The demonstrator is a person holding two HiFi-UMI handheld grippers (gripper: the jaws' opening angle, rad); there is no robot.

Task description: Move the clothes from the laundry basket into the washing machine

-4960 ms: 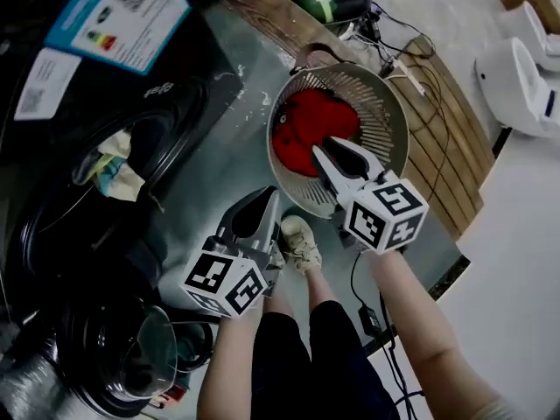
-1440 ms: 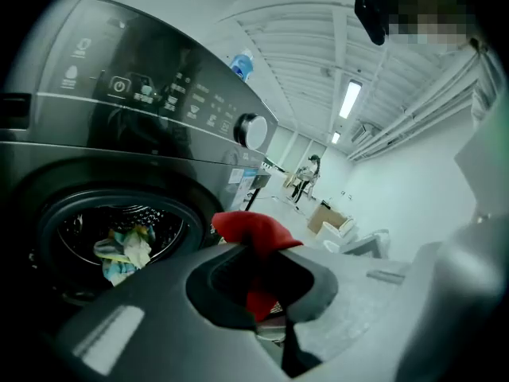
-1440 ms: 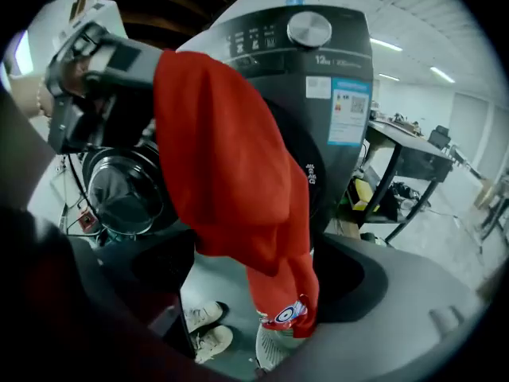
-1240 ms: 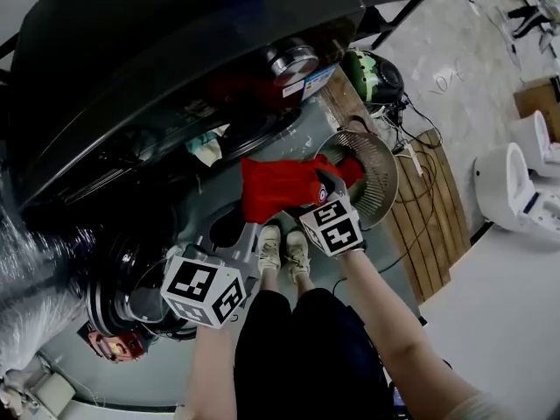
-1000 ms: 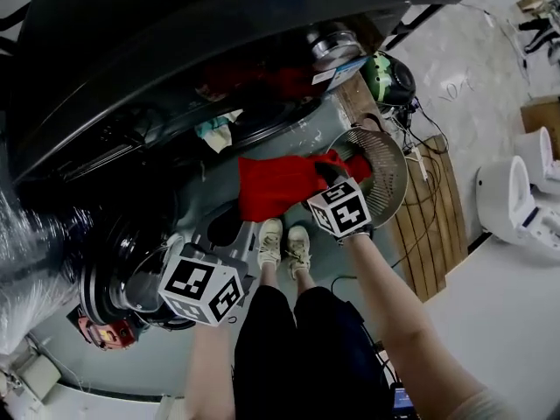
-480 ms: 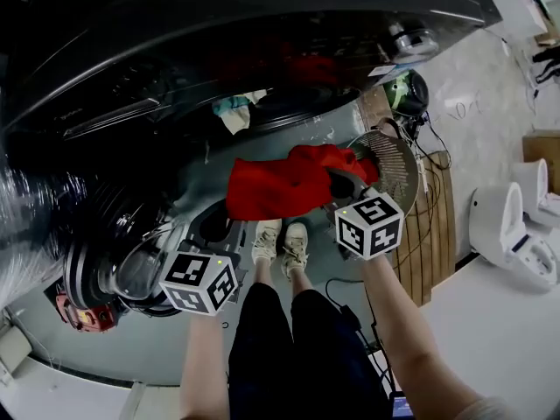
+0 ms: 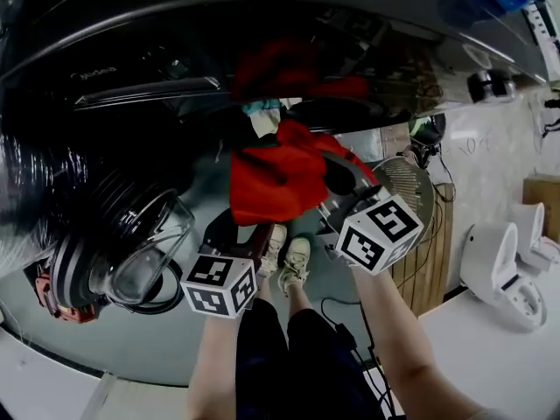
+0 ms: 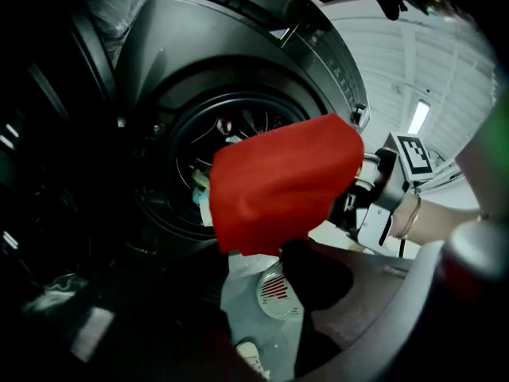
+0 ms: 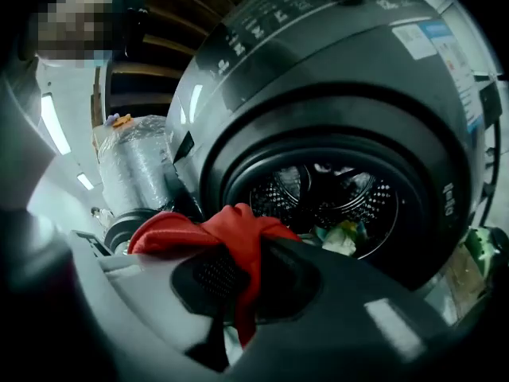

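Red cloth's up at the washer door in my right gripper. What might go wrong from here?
1. The red cloth spreads wide from the right gripper, which pinches only a narrow fold; the loose part may drape over the drum rim instead of going in.
2. A pale garment lies at the drum's front edge; pulling back out might drag it along.
3. The left gripper, open and empty, sits close under the cloth and could snag it.

The head view looks steeply down onto the dark grey front-loading washing machine [image 7: 140,86]. The right gripper view faces its round drum opening [image 9: 326,197] closely, just beyond the fingers [image 9: 358,317]. The left gripper view looks up from lower down. All three share the red cloth garment [image 7: 280,178].
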